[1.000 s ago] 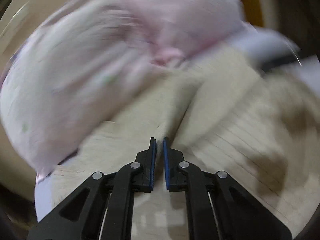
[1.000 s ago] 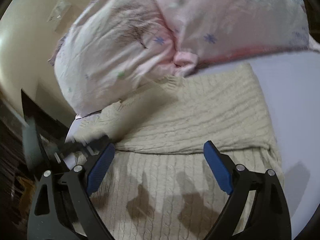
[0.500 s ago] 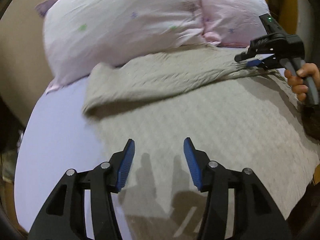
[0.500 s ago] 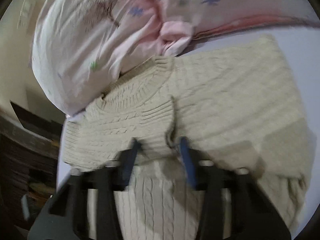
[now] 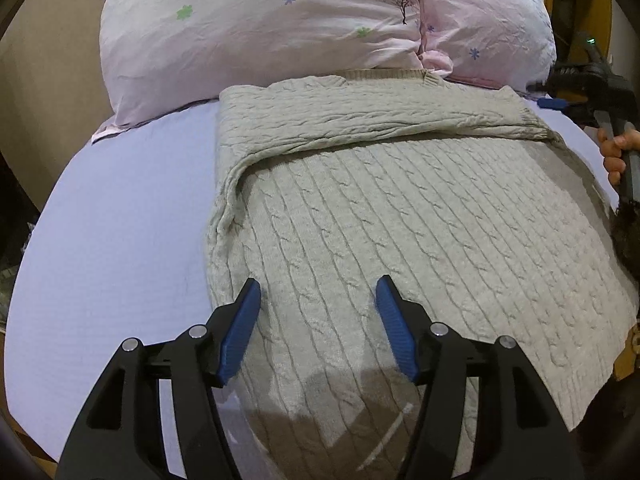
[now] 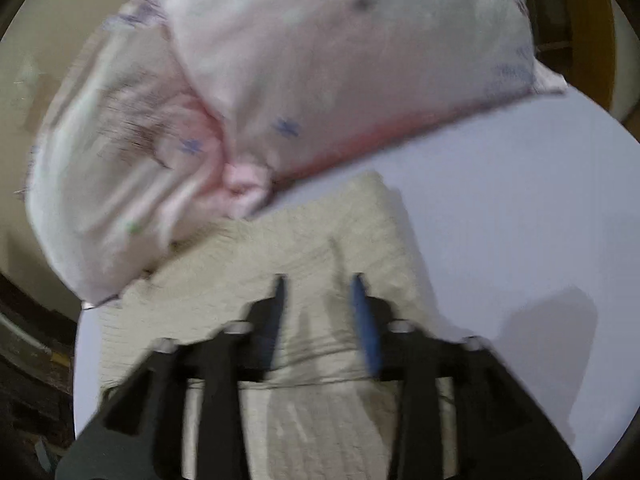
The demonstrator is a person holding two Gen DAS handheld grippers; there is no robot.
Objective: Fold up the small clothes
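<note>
A beige cable-knit sweater (image 5: 400, 208) lies flat on a lavender bed sheet (image 5: 112, 240), with a sleeve (image 5: 360, 120) folded across its upper part. My left gripper (image 5: 318, 292) is open and empty above the sweater's lower left part. My right gripper (image 6: 318, 280) is partly open over the sweater's far right corner (image 6: 340, 240); the view is blurred and nothing sits between the fingers. It also shows at the right edge of the left wrist view (image 5: 592, 92), held by a hand.
Two pink flowered pillows (image 5: 280, 20) (image 6: 320, 60) lie against the sweater's far edge. A wooden bed frame (image 5: 600, 8) stands at the far right. The bed's edge drops off at left and near the camera.
My left gripper opened and pulled back from the pillows over the sweater's lower part. My right gripper let the sleeve go, laid across the sweater, and moved toward its far right corner.
</note>
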